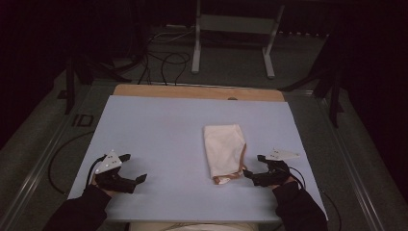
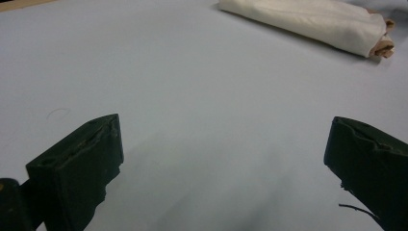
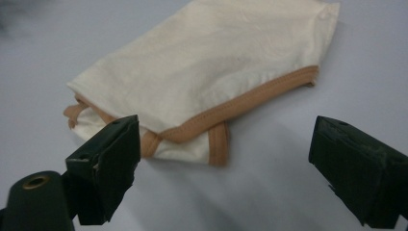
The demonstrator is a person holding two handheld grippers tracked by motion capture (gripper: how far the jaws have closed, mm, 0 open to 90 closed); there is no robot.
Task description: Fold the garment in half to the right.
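Just ahead of the wide-open, empty right gripper [image 1: 253, 166] the folded cream cloth [image 1: 223, 149] is laid on the blue table [image 1: 159, 139], while the left gripper [image 1: 134, 167], likewise spread and empty, is held well apart.

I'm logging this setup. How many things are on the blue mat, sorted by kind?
Folded cream cloth with tan trim: 1
Claws, left and right, both open, nothing held: 2
Total: 3
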